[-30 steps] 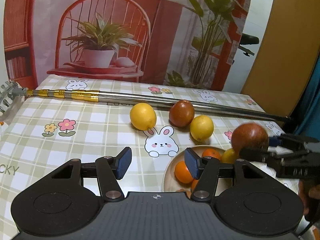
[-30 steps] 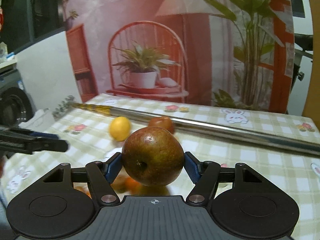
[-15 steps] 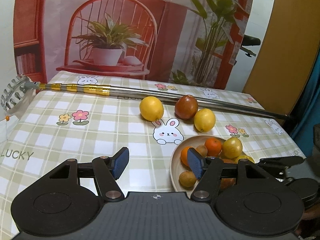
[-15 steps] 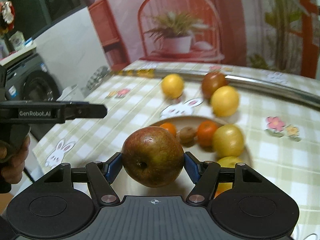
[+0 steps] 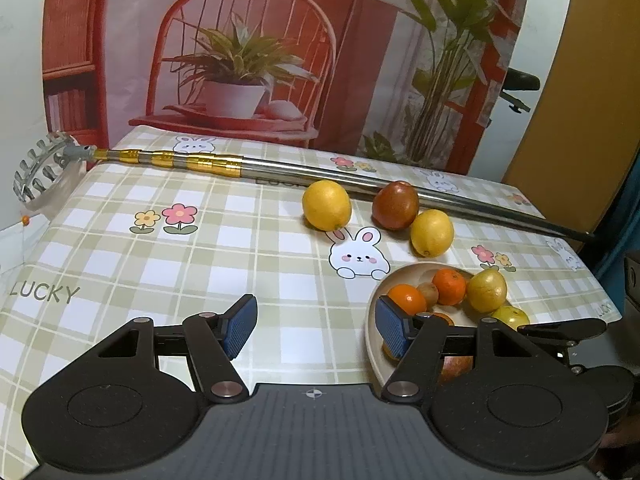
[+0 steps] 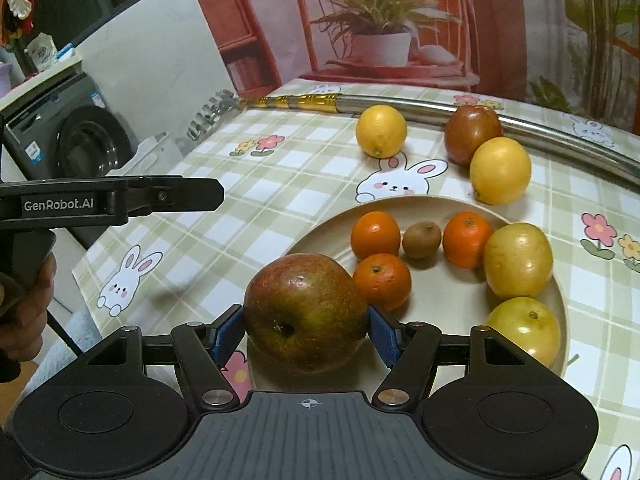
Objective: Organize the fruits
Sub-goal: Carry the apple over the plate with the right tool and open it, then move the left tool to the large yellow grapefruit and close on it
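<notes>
My right gripper (image 6: 305, 336) is shut on a red-brown apple (image 6: 306, 312), held just over the near left rim of the beige plate (image 6: 400, 200). On the plate lie three tangerines (image 6: 375, 234), a kiwi (image 6: 421, 239) and two yellow-green fruits (image 6: 518, 258). Beyond the plate, two lemons (image 5: 326, 205) and a second red-brown apple (image 5: 395, 205) rest on the tablecloth. My left gripper (image 5: 315, 328) stands open over the cloth, left of the plate (image 5: 372, 312), with nothing between its blue pads. The held apple (image 5: 456, 364) shows partly behind its right finger.
A long metal pole (image 5: 280, 174) with a gold section lies across the far side of the table, touching the far apple. The table's left edge (image 6: 92, 260) drops toward a washing machine (image 6: 80, 136). A person's hand (image 6: 24, 300) grips the left tool's handle.
The right gripper has come down and tipped toward the plate with the apple still in it. The left gripper's jaws have widened a little and it has shifted slightly.
</notes>
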`<state>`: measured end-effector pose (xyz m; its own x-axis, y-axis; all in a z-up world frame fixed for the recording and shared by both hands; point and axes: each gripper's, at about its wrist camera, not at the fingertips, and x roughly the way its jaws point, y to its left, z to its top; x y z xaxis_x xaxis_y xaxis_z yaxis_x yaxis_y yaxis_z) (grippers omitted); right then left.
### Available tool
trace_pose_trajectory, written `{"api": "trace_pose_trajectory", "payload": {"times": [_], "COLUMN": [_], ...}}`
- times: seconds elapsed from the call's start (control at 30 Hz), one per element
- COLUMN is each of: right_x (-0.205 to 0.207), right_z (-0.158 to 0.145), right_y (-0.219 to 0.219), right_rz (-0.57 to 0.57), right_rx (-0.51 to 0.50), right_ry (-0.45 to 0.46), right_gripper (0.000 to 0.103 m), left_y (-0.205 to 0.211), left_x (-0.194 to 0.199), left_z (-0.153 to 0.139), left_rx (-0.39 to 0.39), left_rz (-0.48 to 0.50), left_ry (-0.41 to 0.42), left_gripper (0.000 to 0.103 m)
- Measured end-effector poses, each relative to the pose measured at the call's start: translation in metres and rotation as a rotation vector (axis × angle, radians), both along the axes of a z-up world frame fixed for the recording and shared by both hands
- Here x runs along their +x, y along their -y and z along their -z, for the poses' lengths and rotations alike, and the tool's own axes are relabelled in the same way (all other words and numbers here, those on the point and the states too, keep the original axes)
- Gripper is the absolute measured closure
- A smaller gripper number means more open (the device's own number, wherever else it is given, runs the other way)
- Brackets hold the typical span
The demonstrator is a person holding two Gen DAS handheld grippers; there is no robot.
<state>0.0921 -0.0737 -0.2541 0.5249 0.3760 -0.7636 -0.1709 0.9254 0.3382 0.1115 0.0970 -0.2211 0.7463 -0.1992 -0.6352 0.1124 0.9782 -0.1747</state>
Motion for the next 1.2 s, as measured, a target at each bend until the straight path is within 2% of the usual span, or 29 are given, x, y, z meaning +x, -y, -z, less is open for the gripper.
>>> {"api": "trace_pose_trajectory", "payload": {"times": [0.47,0.9,1.2], "right_x": [-0.001,-0.025,-0.035], "right_z": [0.002,-0.019,-0.032], "right_y": [0.001,0.009,0.026], "right_rz": [0.003,0.059,0.131], "right_rx": [0.022,-0.028,-0.085], "right_ry": [0.003,0.153,0.247], "right_gripper": [0.039,0.039,0.039], "left_y": [0.003,0.003,0.005], "left_x": [-0.002,-0.008,-0.003], "left_z": [0.001,0.009,0.008], "left_rx": [0.009,-0.024,-0.017], "left_rz": [-0.005,-0.036,-0.032], "left_ry": [-0.006,-0.026,-0.024], "left_gripper": [0.034,0.034,0.034]}}
